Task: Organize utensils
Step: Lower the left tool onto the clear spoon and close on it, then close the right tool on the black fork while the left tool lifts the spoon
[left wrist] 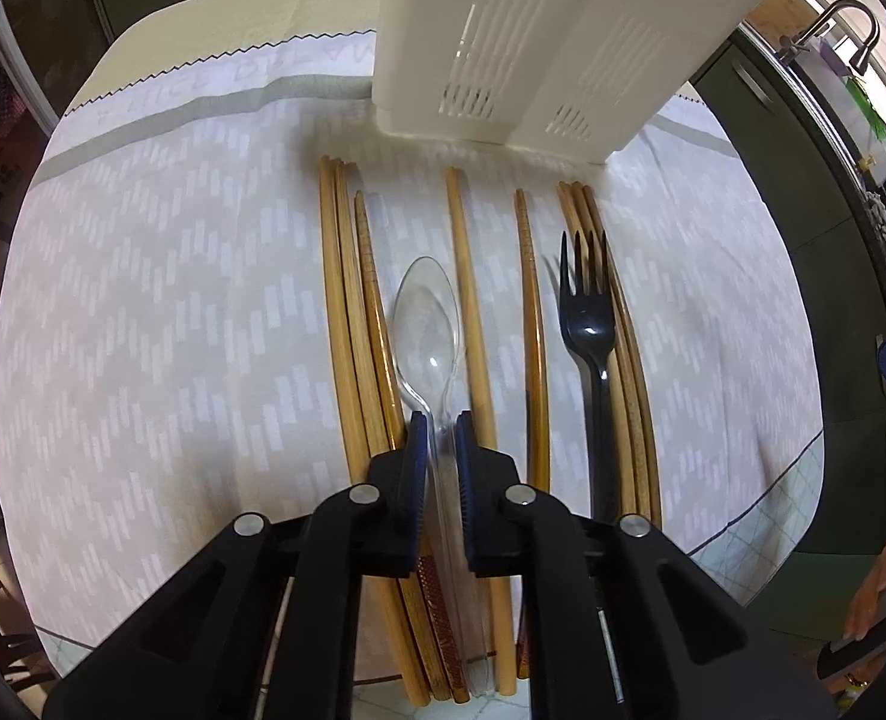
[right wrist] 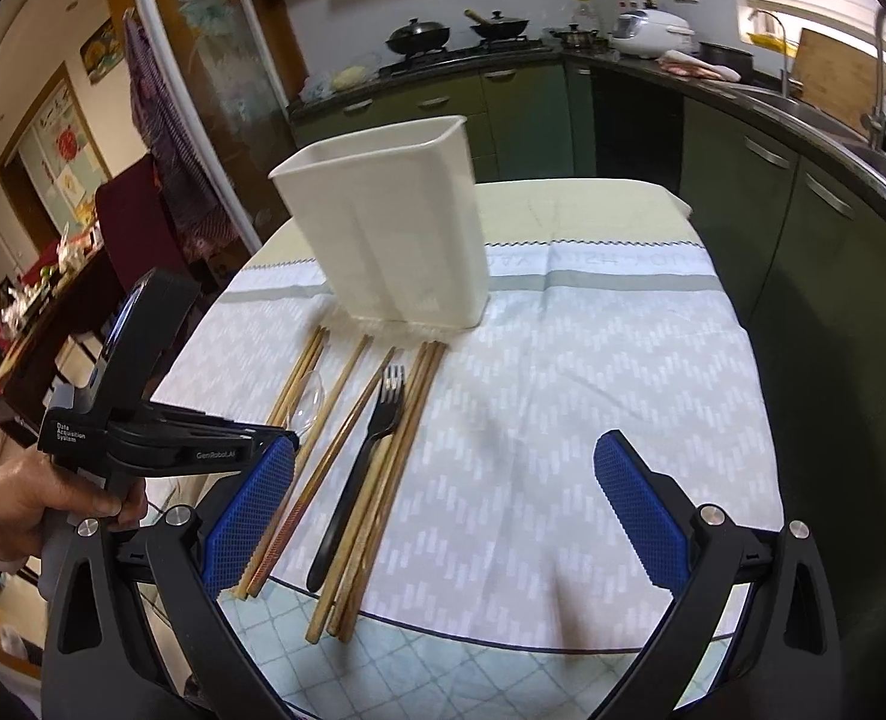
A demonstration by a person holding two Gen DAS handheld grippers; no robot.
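Spoon (left wrist: 428,324) – clear plastic – pinched at its handle by left gripper (left wrist: 441,423) jaws; right gripper (right wrist: 443,504) jaws spread

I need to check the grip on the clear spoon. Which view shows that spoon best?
The left wrist view: the clear spoon lies lengthwise, bowl fully visible, handle running between the left gripper's narrowly parted fingers. The right wrist view shows only part of its bowl, beside the chopsticks and behind the left gripper.
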